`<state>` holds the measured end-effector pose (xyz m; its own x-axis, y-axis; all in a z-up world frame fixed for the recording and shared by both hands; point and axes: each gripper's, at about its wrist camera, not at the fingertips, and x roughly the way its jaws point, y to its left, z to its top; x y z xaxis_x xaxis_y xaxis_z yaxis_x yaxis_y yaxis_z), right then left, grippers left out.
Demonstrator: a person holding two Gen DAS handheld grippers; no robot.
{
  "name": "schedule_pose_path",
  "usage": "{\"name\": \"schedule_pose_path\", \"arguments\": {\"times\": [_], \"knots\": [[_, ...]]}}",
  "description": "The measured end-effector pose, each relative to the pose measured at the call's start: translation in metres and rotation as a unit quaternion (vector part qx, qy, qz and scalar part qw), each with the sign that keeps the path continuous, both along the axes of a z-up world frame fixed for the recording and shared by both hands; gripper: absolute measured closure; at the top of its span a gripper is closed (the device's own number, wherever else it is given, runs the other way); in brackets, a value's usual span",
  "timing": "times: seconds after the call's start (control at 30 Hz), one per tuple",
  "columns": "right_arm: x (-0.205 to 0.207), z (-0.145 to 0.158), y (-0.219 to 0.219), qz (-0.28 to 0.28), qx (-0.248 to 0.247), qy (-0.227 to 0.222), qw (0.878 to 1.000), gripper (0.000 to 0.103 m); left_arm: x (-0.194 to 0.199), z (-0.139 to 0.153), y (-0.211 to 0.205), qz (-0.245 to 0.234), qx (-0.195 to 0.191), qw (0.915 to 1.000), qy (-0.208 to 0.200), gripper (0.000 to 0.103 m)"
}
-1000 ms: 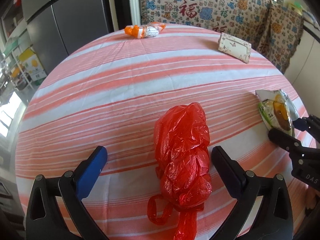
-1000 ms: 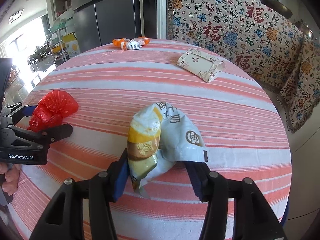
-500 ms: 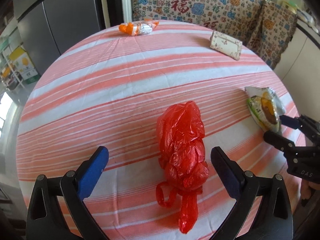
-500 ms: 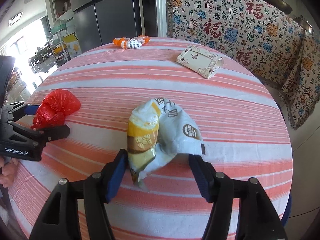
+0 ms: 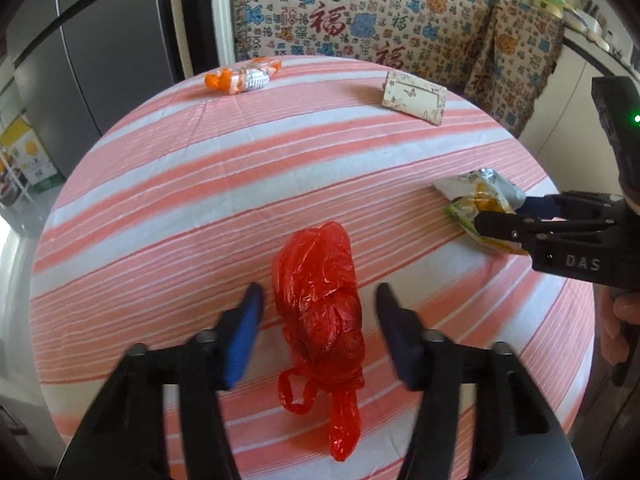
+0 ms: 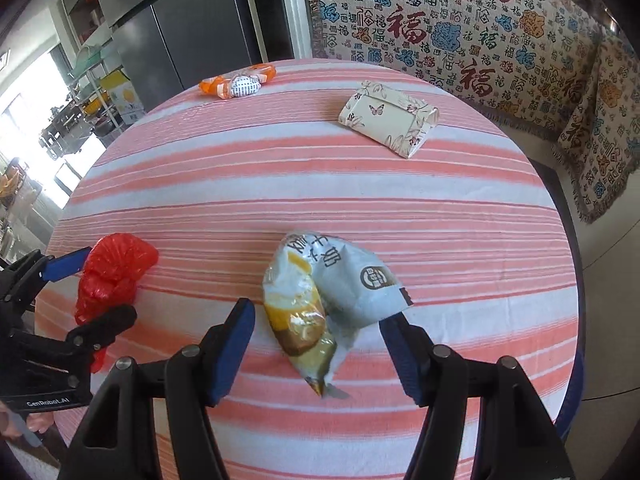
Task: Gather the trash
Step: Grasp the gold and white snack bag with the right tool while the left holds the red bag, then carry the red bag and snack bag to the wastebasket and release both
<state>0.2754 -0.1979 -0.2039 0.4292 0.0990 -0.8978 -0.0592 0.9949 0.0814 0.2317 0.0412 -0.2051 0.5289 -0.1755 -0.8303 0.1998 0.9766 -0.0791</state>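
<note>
A crumpled red plastic bag (image 5: 320, 300) lies on the striped round table (image 5: 240, 184). My left gripper (image 5: 318, 304) is open with its fingers on either side of the bag, not touching it. The bag also shows in the right wrist view (image 6: 114, 276). A crumpled white and yellow snack packet (image 6: 320, 300) lies on the table between the open fingers of my right gripper (image 6: 318, 318). The packet shows at the right in the left wrist view (image 5: 480, 208).
An orange and white wrapper (image 5: 242, 76) lies at the table's far edge. A folded butterfly-patterned paper box (image 6: 388, 120) sits at the far right. A patterned cloth (image 6: 460, 20) hangs behind the table. A grey fridge (image 5: 100, 52) stands at the back left.
My left gripper's fingers have narrowed around the red bag. My right gripper's fingers have widened a little and drawn back, so the packet now lies free between them.
</note>
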Motion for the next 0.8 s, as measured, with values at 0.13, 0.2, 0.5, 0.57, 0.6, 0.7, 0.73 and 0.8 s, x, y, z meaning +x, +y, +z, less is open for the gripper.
{"name": "schedule_pose_path", "arguments": {"times": [0.13,0.2,0.5,0.57,0.6,0.7,0.73,0.8], "knots": [[-0.002,0.004,-0.005,-0.004,0.009,0.002,1.000,0.071,-0.002,0.005,0.002,0.000,-0.022,0.9997,-0.011,0.073],[-0.011,0.014,-0.009,0.002,0.010,-0.009,1.000,0.072,-0.004,0.012,0.000,-0.004,-0.040,0.9990,-0.019,0.073],[-0.066,0.065,-0.093,-0.023,0.029,-0.040,0.998,0.073,-0.028,0.046,-0.094,-0.082,-0.076,0.9932,-0.033,0.073],[-0.082,0.075,-0.122,-0.041,0.021,-0.045,0.998,0.073,-0.032,0.057,-0.130,-0.108,-0.087,0.9898,-0.034,0.073],[-0.090,0.079,-0.139,-0.051,0.014,-0.046,0.998,0.073,-0.033,0.062,-0.149,-0.120,-0.091,0.9879,-0.036,0.073],[-0.113,0.086,-0.189,-0.086,-0.006,-0.045,0.995,0.072,-0.034,0.074,-0.210,-0.157,-0.099,0.9820,-0.035,0.073],[-0.121,0.087,-0.205,-0.098,-0.012,-0.043,0.994,0.072,-0.034,0.077,-0.230,-0.169,-0.102,0.9799,-0.031,0.073],[-0.136,0.084,-0.237,-0.122,-0.019,-0.035,0.992,0.072,-0.034,0.078,-0.271,-0.192,-0.104,0.9757,-0.024,0.073]]}}
